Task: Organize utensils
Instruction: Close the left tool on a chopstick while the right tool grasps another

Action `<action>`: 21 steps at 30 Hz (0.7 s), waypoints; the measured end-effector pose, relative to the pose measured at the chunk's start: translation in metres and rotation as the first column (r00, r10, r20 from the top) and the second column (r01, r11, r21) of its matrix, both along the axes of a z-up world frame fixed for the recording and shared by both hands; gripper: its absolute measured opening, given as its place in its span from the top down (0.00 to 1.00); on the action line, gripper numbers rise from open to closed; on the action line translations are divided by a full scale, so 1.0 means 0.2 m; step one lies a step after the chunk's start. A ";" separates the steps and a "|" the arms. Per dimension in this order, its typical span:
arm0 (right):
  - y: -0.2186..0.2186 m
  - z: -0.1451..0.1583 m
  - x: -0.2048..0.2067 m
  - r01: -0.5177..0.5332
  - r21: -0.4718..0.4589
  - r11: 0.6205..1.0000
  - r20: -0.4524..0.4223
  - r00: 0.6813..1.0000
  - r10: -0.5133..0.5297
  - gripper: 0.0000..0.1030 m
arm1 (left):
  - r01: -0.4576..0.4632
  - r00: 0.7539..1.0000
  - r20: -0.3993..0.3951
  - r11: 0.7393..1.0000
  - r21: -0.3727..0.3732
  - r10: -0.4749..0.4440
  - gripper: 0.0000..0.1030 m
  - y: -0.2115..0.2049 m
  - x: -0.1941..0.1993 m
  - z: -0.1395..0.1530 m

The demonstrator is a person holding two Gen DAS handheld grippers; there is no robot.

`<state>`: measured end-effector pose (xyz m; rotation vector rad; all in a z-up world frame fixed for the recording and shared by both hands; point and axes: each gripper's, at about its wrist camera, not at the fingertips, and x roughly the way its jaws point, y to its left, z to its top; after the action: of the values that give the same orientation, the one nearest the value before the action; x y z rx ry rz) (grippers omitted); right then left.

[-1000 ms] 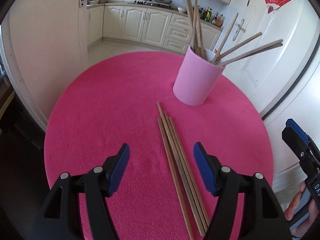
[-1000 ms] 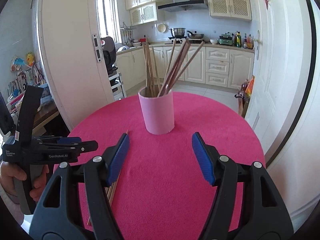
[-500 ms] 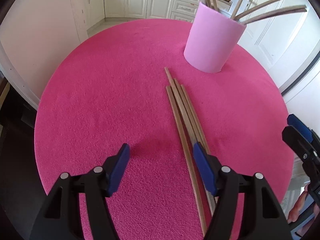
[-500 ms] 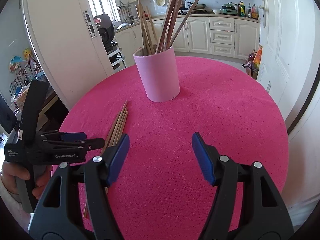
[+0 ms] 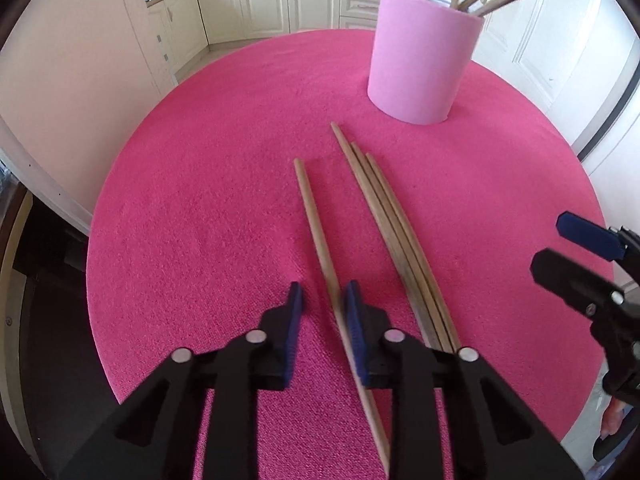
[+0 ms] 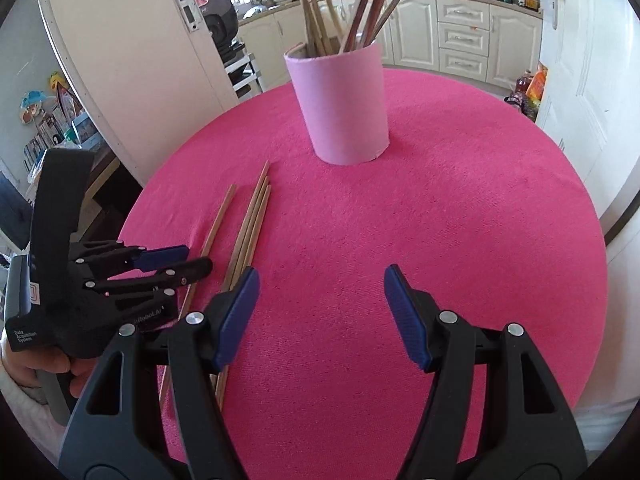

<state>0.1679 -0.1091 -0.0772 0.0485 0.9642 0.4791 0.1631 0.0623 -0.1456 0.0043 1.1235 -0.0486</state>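
A pink cup point(image 5: 422, 66) holding several wooden chopsticks stands on the round pink table point(image 5: 200, 200); it also shows in the right wrist view point(image 6: 340, 108). Three chopsticks point(image 5: 394, 220) lie bunched together before it. A single chopstick point(image 5: 320, 240) lies apart to their left. My left gripper point(image 5: 322, 308) is low over the table, its jaws narrowed around this single chopstick, which lies against the right pad with a gap to the left pad. My right gripper point(image 6: 320, 312) is open and empty over the table's near part. The left gripper shows in the right wrist view point(image 6: 176, 260).
White kitchen cabinets point(image 6: 464, 40) stand beyond the table. A white door point(image 5: 560, 60) is to the right and a white wall panel point(image 6: 132, 80) to the left. The table edge point(image 5: 104, 280) drops off close to my left gripper.
My left gripper came down and forward and its jaws narrowed around one chopstick, which now lies apart to the left of the other three. My right gripper tilted down a little.
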 end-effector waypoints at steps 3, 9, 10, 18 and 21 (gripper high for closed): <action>0.10 -0.01 0.02 -0.060 -0.005 0.998 -0.045 0.997 0.060 0.59 | -0.014 1.000 0.002 0.997 -0.075 0.014 0.91 0.08 0.00 0.00; 0.24 -0.06 0.06 -0.116 -0.035 0.993 -0.124 0.986 0.111 0.70 | -0.020 1.000 0.018 0.991 -0.133 0.022 0.92 0.12 -0.04 0.00; 0.25 -0.06 0.06 -0.119 -0.049 0.992 -0.131 0.985 0.111 0.72 | -0.018 1.000 0.019 0.991 -0.136 0.021 0.92 0.11 -0.04 0.00; 0.33 -0.10 0.10 -0.133 -0.122 0.984 -0.173 0.979 0.111 0.77 | -0.016 1.000 0.020 0.986 -0.164 0.019 0.92 0.13 0.00 -0.02; 0.35 -0.10 0.11 -0.132 -0.157 0.979 -0.170 0.980 0.105 0.77 | -0.013 1.000 0.023 0.985 -0.171 0.017 0.92 0.16 -0.01 -0.01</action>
<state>0.1892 -0.0389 -0.0970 -0.1243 1.1675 0.5079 0.1603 0.0933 -0.1482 -0.1564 1.0922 -0.1307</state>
